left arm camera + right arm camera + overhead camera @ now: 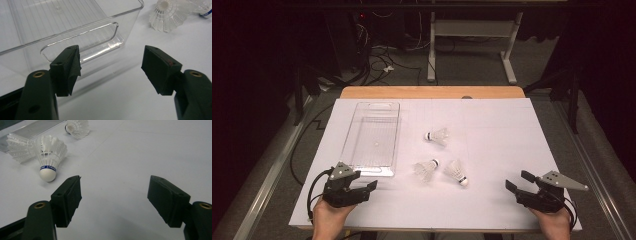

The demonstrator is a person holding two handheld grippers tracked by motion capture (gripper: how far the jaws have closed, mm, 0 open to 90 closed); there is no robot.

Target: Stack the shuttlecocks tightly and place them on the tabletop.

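Three white shuttlecocks lie on the white table sheet: one farther back [438, 135], one in the middle [426, 169] and one to its right [457, 172], cork toward me. A clear plastic tray [357, 134] stands empty at the left. My left gripper [373, 189] rests open at the near left, just in front of the tray's near wall [75, 37], nothing between its jaws. My right gripper [518, 181] rests open at the near right, pointing left toward the nearest shuttlecock [50, 155], with nothing held.
The white sheet [502, 135] covers a wooden table whose far edge [432, 92] shows. Beyond it are cables [377, 60] on the floor and a white desk frame [472, 45]. Metal rails run along both sides of the table.
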